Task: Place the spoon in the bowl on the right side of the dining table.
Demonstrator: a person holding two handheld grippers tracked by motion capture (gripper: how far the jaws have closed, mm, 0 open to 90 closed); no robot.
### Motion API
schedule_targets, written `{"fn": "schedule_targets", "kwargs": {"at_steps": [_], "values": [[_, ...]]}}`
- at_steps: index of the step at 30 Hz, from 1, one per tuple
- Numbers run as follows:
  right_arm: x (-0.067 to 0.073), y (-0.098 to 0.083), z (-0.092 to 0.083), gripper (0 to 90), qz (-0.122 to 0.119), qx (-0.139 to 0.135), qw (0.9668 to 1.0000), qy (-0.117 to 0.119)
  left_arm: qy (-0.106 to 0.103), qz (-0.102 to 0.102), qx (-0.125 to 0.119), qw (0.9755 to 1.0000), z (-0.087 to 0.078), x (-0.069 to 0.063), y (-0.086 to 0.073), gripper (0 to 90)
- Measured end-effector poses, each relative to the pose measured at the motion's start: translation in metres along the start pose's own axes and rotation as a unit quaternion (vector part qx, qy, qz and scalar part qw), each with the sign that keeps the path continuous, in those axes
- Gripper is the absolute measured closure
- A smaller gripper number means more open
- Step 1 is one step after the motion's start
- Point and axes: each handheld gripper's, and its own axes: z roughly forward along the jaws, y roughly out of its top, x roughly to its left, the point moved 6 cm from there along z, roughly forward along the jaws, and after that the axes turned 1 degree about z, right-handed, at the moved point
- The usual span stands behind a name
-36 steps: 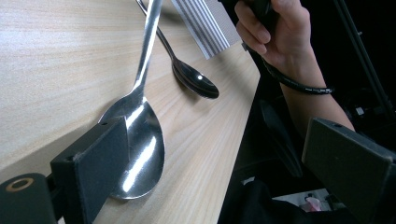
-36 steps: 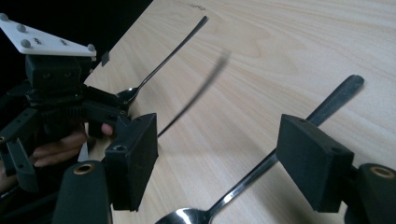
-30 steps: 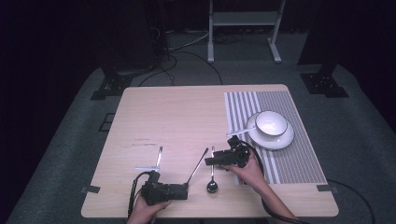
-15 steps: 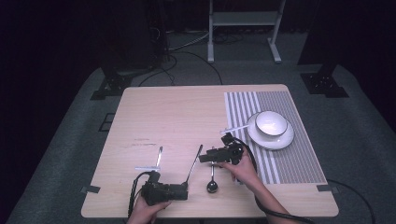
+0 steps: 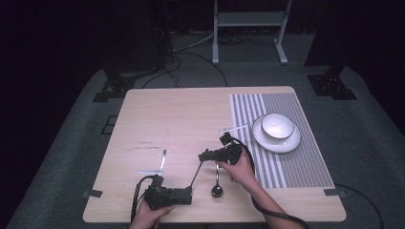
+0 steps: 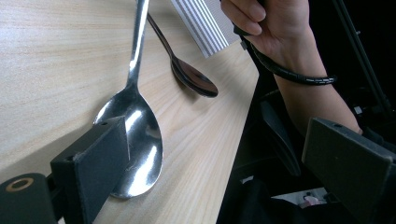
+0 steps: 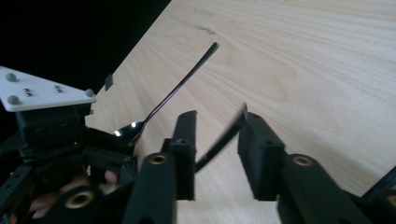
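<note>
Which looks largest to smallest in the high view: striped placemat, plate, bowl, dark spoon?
1. striped placemat
2. plate
3. bowl
4. dark spoon: slender, though about as long as the bowl is wide, so ranking these last two is unsure.

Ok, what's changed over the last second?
The right claw has slid left, away from the plate and over to the spoons. Its jaws have just been closing, and a thin spoon handle now sits between them, though it is not visibly clamped. The left claw, the dark spoon, the plate and the bowl stayed put.
</note>
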Motion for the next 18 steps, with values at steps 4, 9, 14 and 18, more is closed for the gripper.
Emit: {"fn": "schedule_targets", "kwargs": {"at_steps": [4,9,14,18], "values": [[0.0005,0.0009,0.0015,78.6,0.007,-0.001,1.0,-0.004,0.001,0.001,0.001,1.0,-0.0001,0.0001,-0.0001,6.0],[0.0008,0.0013,0.0012,82.6,0.028,-0.004,0.9994,0.018,0.003,0.002,0.001,1.0,0.0,-0.0001,-0.0001,6.0],[0.0031,0.0034,0.0,87.1,0.052,-0.008,0.9969,0.059,0.006,0.006,0.0,1.0,-0.0009,0.0,0.0003,5.9],[0.0043,0.0058,-0.0017,88.6,0.06,-0.013,0.9955,0.072,0.003,0.009,-0.004,0.9999,-0.0026,-0.0019,0.0009,5.9]]}}
